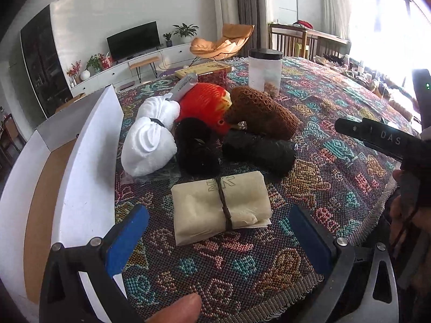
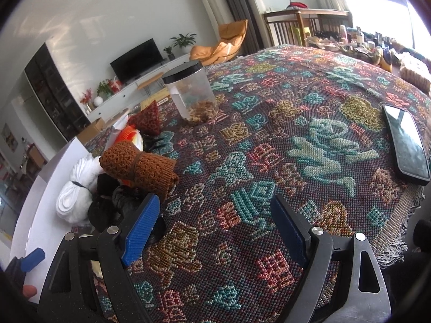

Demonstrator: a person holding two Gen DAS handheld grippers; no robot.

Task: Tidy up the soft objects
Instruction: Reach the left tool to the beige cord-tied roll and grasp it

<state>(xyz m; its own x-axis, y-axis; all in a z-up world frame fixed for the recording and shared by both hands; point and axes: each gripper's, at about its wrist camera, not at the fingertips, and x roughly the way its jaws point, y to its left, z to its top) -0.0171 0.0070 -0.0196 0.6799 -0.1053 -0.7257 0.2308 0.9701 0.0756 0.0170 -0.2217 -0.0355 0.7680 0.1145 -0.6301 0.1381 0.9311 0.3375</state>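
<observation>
A cluster of tied soft bundles is gathered on the multicoloured woven tablecloth (image 1: 336, 177), just beside the open white box with a brown cardboard floor (image 1: 89, 145), probably so that each can be lifted across the box wall in one short move. Nearest the left gripper (image 1: 218, 237) lies the flat beige folded cloth bound with a dark twisted cord (image 1: 219, 206); the blue pads (image 1: 126, 239) are spread wide on either side of it, nothing is held, and the cloth is judged to be the next item to be taken. Behind it the white rolled towel tied with a dark band (image 1: 148, 140) touches the box wall, and the black fuzzy bundle (image 1: 196, 145), the black rolled fabric (image 1: 258, 150), the red and yellow mesh-wrapped bundle (image 1: 202, 102) and the brown knitted roll (image 1: 261, 110) are packed against one another. The ties are presumably there to keep each roll compact.

The right gripper (image 2: 215, 228) is held over bare tablecloth, apart from the pile, its jaws wide apart and empty. A black smartphone (image 2: 406, 145) lies face up well to its right. A clear plastic jar with a black lid (image 1: 265, 70) stands behind the bundles.

Faint printed letters are seen on the beige cloth, cut by the cord and not readable with certainty. "DAS" is read on the dark body of the right tool in the left view.
</observation>
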